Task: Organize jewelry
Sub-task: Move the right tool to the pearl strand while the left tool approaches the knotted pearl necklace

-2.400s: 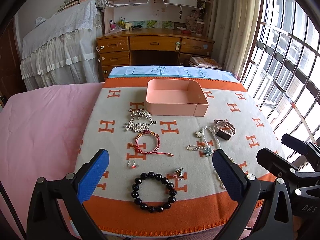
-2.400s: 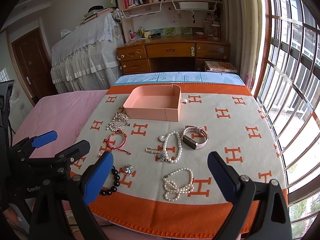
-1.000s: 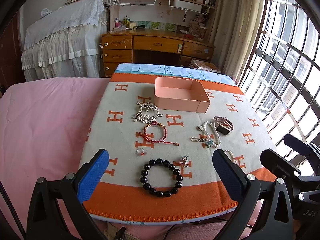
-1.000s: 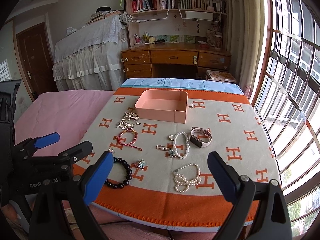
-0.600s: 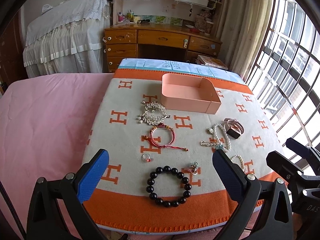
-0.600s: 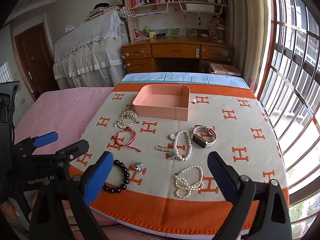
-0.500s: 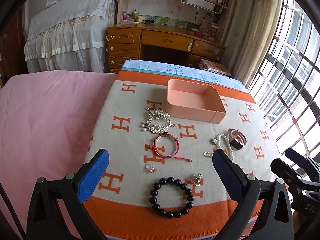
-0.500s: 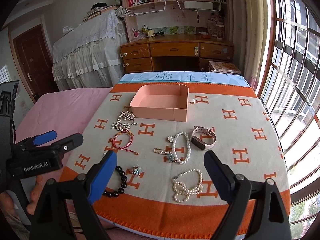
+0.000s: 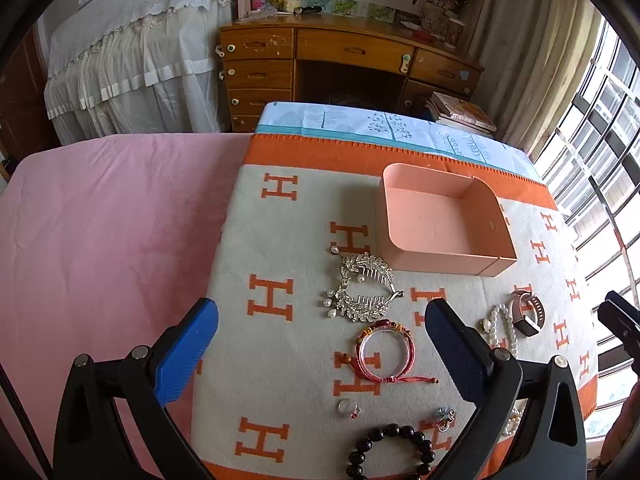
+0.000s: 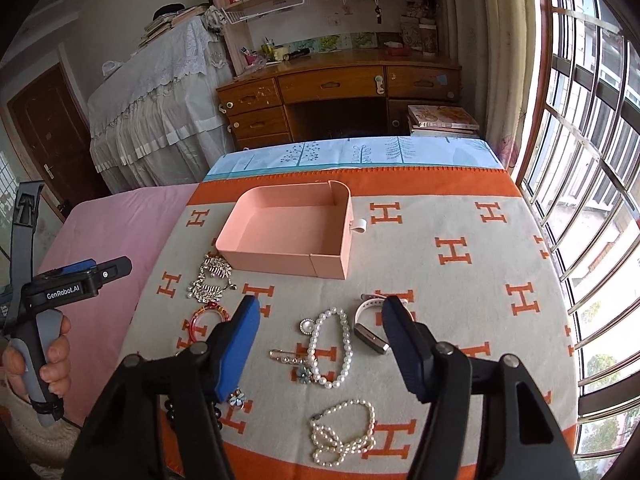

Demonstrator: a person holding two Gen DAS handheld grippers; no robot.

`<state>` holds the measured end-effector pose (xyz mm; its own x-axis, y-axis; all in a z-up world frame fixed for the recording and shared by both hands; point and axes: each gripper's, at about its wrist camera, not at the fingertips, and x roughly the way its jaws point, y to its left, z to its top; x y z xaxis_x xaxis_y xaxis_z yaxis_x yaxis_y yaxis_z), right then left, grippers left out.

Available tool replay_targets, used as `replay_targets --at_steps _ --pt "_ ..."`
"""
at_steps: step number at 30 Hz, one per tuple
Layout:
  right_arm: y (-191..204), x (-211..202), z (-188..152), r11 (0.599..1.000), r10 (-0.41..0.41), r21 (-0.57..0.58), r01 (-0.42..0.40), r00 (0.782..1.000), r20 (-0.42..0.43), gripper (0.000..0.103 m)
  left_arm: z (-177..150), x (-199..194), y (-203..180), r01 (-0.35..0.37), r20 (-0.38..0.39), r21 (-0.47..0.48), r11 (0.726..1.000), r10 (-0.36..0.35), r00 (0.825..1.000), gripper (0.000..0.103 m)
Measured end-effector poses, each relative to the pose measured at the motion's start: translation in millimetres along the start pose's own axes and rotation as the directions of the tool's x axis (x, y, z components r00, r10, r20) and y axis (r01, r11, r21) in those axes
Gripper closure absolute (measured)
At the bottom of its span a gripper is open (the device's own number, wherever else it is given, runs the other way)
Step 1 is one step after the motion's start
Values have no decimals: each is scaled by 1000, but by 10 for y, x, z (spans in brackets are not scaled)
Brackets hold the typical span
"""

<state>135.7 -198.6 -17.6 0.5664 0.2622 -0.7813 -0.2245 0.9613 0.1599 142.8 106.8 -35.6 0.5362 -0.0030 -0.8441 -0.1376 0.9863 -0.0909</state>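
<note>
Right tongs [image 10: 318,330] spread, empty, above pearls [image 10: 331,347]; left tongs [image 9: 320,346] spread, empty. Lower straight, pinch one strand, avoid pin [image 10: 286,357], carry to tray [image 10: 280,260].

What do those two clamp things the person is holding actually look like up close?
Each is a black plastic frame with silver bolts and two fingers faced in textured blue pads. The left gripper, seen from the right wrist camera, has a grey handle and white "GenRobot.AI" lettering. The right gripper looks alike.
</note>
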Motion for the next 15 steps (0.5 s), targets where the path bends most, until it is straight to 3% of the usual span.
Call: replay_targets --at_steps 3,8,15 --pt "-133 178 77 999 23 34 -21 998 -60 49 -8 198 -56 10 -47 12 1000 -9 999 1" --pt "-235 540 29 996 67 73 -55 983 -171 54 -131 474 -137 26 -111 27 999 -23 994 5" --pt "-334 970 -180 986 134 139 -95 941 -310 68 -310 694 -294 71 -193 40 997 -62 979 10"
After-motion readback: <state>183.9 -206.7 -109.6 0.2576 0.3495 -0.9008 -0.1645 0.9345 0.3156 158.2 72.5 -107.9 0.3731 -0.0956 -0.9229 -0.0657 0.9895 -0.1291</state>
